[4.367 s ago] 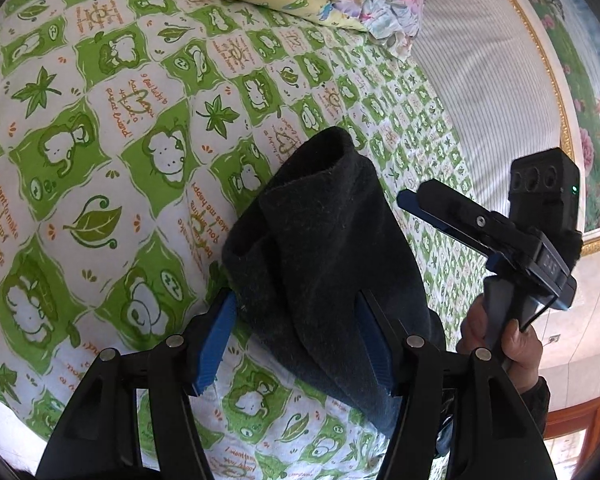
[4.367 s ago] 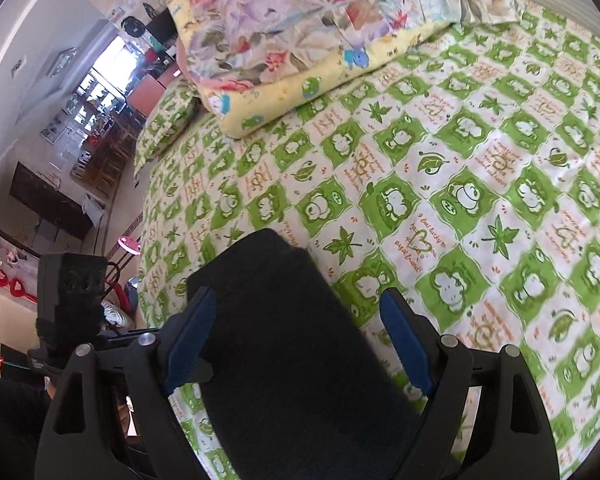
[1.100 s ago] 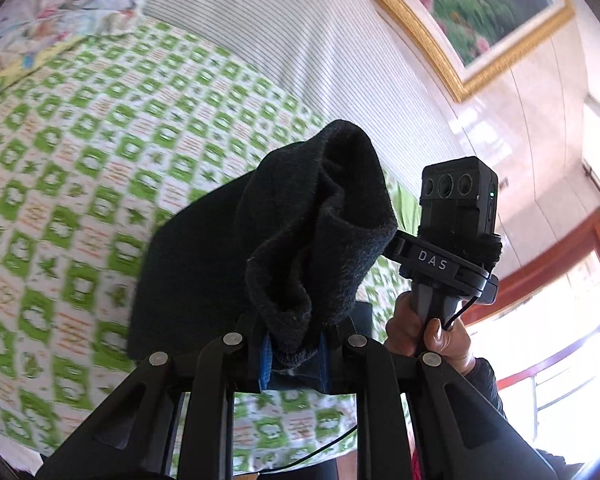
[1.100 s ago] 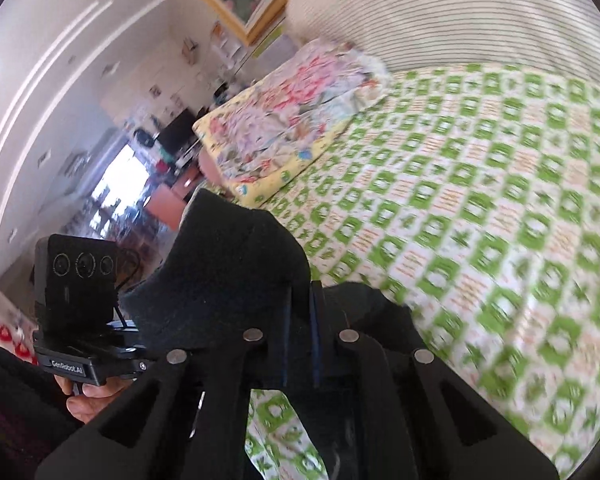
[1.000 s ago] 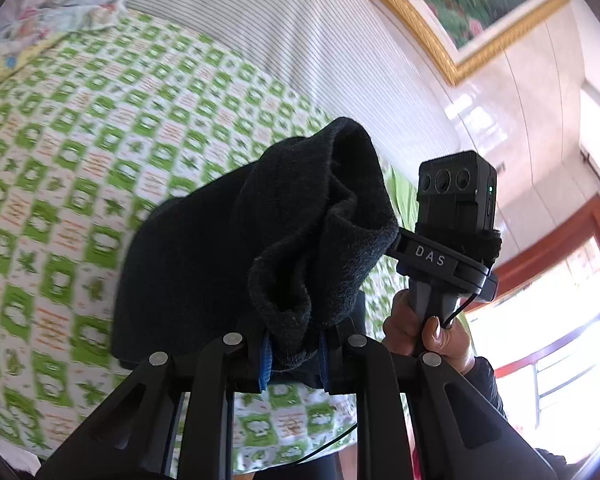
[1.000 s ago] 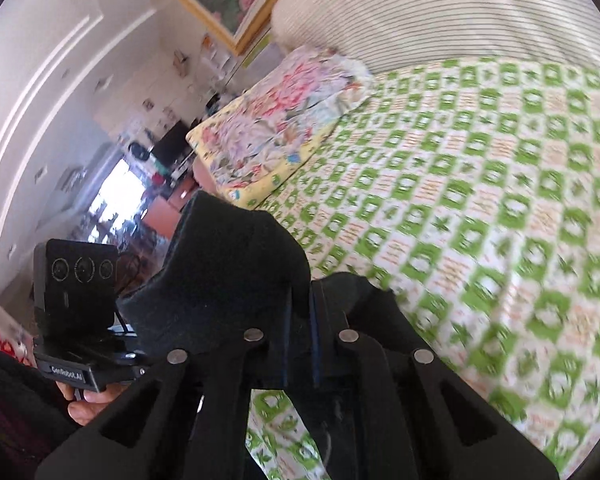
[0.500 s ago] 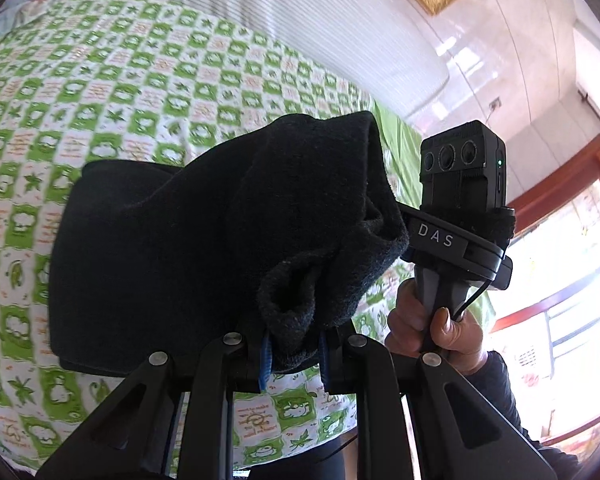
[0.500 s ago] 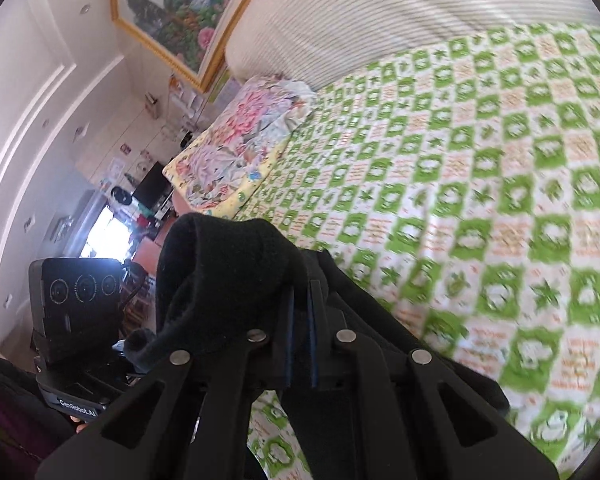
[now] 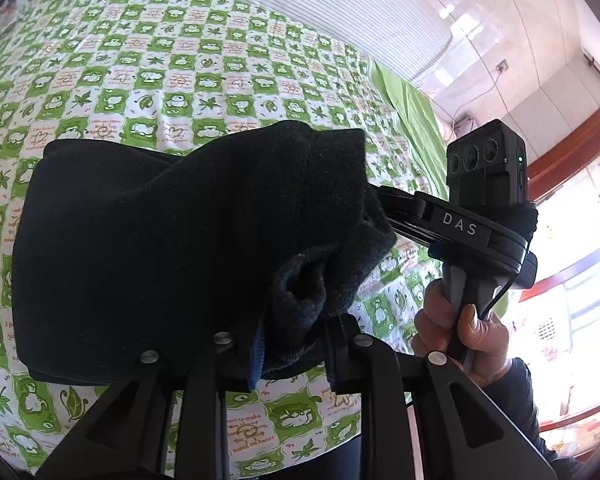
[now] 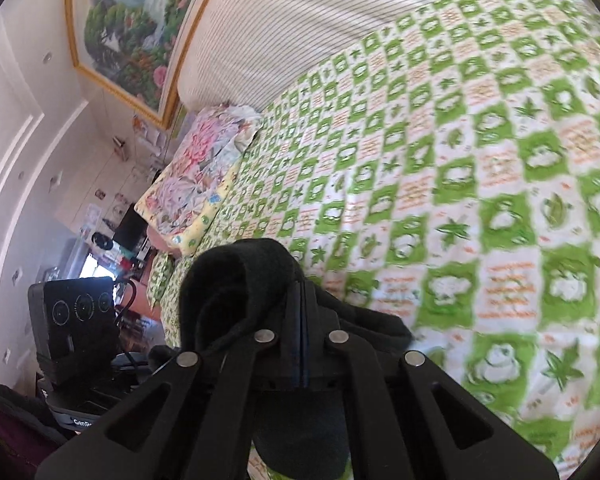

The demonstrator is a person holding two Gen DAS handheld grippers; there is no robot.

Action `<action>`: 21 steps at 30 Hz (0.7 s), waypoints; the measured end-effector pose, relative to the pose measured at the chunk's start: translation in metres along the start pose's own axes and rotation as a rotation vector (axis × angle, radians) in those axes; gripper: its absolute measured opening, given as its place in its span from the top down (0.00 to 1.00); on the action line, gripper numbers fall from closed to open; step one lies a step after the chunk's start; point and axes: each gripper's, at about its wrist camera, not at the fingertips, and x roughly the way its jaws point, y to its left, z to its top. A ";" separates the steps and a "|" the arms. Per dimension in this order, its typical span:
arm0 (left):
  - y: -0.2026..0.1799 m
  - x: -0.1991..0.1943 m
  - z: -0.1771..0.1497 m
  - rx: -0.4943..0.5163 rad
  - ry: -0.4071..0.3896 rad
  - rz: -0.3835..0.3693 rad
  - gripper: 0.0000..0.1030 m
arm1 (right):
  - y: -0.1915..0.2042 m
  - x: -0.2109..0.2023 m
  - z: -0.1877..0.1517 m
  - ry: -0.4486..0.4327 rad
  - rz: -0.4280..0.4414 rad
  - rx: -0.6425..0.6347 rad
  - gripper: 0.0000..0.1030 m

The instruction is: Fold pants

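The pants point(image 9: 148, 248) lay on the bedspread point(image 9: 204, 80), near its front edge, with one corner bunched between the fingers of the left gripper point(image 9: 292, 344). To their right, a hand point(image 9: 456, 320) held the right gripper point(image 10: 300, 332), another fold of the pants pinched in it. A pillow point(image 10: 196, 184) rested at the bed's far left, a framed picture point(image 10: 128, 28) on the wall above.
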 end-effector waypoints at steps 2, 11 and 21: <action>-0.003 0.000 -0.002 0.014 0.001 -0.004 0.72 | -0.002 -0.007 -0.004 -0.015 -0.013 0.009 0.99; -0.011 -0.002 -0.010 0.051 0.024 -0.080 0.54 | -0.006 -0.040 -0.023 -0.102 -0.099 0.077 0.98; -0.002 -0.039 -0.022 0.093 -0.036 -0.076 0.46 | 0.029 -0.069 -0.046 -0.196 -0.254 0.031 0.34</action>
